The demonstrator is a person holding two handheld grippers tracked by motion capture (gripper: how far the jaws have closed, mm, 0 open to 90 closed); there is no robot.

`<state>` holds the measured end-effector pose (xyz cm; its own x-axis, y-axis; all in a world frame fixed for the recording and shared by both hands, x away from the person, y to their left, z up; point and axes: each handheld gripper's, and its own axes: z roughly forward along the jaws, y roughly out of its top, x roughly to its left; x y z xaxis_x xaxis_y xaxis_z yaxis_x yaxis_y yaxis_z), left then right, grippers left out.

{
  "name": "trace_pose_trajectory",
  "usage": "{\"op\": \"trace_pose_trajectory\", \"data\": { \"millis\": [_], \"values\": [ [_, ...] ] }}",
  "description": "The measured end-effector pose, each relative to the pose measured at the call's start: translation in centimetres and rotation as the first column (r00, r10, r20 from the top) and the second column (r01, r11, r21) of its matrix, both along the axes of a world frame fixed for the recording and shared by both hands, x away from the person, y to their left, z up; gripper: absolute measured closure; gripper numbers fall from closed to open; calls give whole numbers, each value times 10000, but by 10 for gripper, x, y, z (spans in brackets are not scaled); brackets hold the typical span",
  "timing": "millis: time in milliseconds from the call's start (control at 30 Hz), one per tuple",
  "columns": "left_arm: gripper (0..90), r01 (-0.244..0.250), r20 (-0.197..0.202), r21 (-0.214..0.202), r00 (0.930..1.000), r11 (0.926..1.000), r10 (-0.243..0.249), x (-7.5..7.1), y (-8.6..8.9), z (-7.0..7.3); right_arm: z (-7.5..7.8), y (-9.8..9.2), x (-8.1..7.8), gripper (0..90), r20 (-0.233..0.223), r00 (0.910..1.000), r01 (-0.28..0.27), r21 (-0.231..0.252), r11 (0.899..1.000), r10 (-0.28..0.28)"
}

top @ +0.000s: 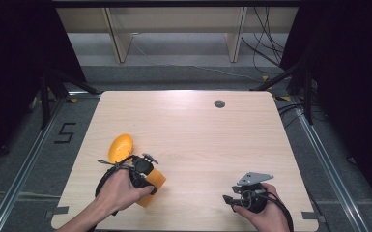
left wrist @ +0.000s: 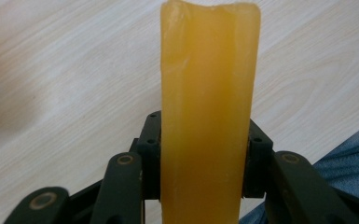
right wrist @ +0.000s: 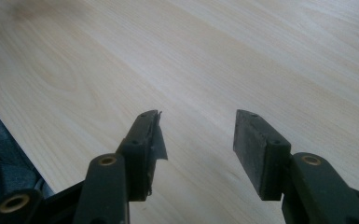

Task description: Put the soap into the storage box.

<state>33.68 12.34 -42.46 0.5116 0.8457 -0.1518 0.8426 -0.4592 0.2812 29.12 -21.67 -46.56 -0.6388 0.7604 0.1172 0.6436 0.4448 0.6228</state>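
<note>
- The left gripper [top: 147,181] is clamped on an orange slab [top: 153,186], a flat, waxy, translucent piece, at the near-left part of the wooden table [top: 212,140].
- In the left gripper view the orange slab [left wrist: 208,116] stands up between the two black jaws, which press on its two broad sides; its top edge is a little ragged.
- Just beyond the left gripper, on the far-left side of it, lies a rounded yellow-orange lump [top: 121,147], resting on the table and apart from the slab.
- The right gripper [top: 234,199] sits at the near-right part of the table, well apart from both pieces; in the right gripper view its jaws stand spread with nothing between them, with bare wood [right wrist: 214,60] ahead.
- A small dark round cap [top: 219,103] is set in the table near the far edge.
- Judged step: the slab is grasped and held low over the table, so carrying or placing it seems to be in hand.
- The next move probably calls for a steady grip, since the slab looks soft and slippery, and for choosing a bare spot or bringing it to the rounded lump.
</note>
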Motion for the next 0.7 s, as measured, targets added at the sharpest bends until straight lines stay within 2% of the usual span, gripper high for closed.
{"op": "trace_pose_trajectory", "data": {
  "millis": [100, 133, 267, 300, 367, 467, 500, 567, 667, 700],
  "values": [
    [605, -166, -39, -21, 9999, 9999, 166, 1, 6, 1, -1, 0, 1, 511, 163, 9998, -111, -54, 9999, 112],
    [605, -421, 17, -90, 9991, 9991, 421, 2, 12, 2, -2, 1, 0, 510, 234, 9997, -40, 18, 10000, 39],
    [606, -698, 43, -168, 9975, 9974, 699, 3, 22, 5, -2, 0, 0, 511, 261, 9997, -36, 36, 10000, 35],
    [606, -836, 52, -164, 9965, 9964, 837, 3, 25, 6, 0, 0, 0, 510, -1, 10000, 12, 4, 10000, -12],
    [606, -1082, 82, -248, 9941, 9938, 1084, 4, 35, 9, 0, 0, 0, 510, 13, 10000, 8, 9, 10000, -8],
    [606, -1322, 175, -316, 9910, 9907, 1328, 4, 42, 10, -1, 1, 0, 510, 115, 9999, 49, 110, 9999, -50],
    [606, -1436, 158, -376, 9894, 9889, 1442, 4, 46, 11, -2, 1, 0, 510, 274, 9996, -32, 38, 10000, 31],
    [606, -1663, 170, -396, 9858, 9853, 1671, 4, 55, 12, -2, 1, 0, 510, 273, 9996, -20, 34, 10000, 19],
    [606, -1755, 185, -392, 9842, 9837, 1763, 4, 59, 11, -2, 1, 0, 510, 278, 9996, 5, 46, 10000, -6],
    [606, -1789, 178, -353, 9836, 9832, 1796, 4, 61, 10, 0, 0, -1, 510, 52, 10000, 26, -14, 10000, -26]
  ]
}}
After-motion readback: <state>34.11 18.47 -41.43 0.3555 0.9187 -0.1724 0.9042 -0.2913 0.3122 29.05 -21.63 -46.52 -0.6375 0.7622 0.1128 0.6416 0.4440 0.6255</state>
